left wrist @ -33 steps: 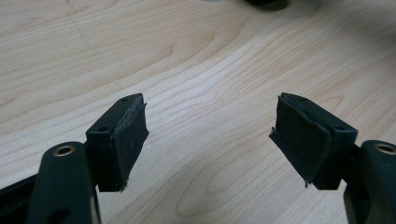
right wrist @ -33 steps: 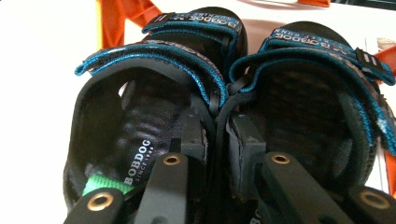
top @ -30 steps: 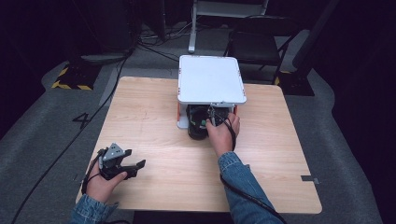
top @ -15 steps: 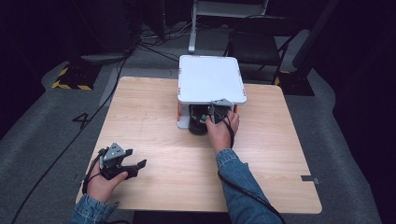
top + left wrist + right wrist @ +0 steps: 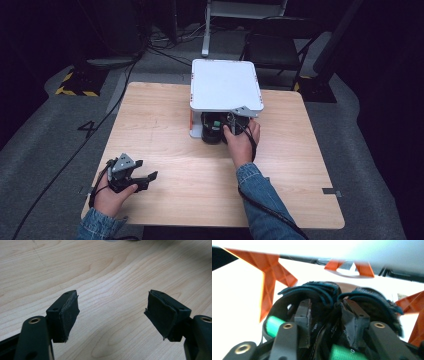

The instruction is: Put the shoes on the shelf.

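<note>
A white shelf (image 5: 225, 85) on orange brackets (image 5: 270, 277) stands at the table's far middle. Under its front edge sits a pair of black shoe-like items (image 5: 212, 129) with dark teal ribbed rims (image 5: 317, 290) and green insides (image 5: 272, 325). My right gripper (image 5: 231, 123) reaches in under the shelf. Its jaws (image 5: 325, 305) have just been opening and now stand apart, with black parts of the items between them and no visible pinch. My left gripper (image 5: 146, 169) rests on the wood at the front left, its jaws (image 5: 112, 312) wide open with nothing between them.
The wooden table (image 5: 165, 125) has bare room left of the shelf and across the front. A chair (image 5: 272, 45) and cables lie on the floor beyond the far edge. A small tape mark (image 5: 329, 191) sits near the right front corner.
The right hand has edged the black items slightly deeper under the shelf. The left hand has stayed put.
</note>
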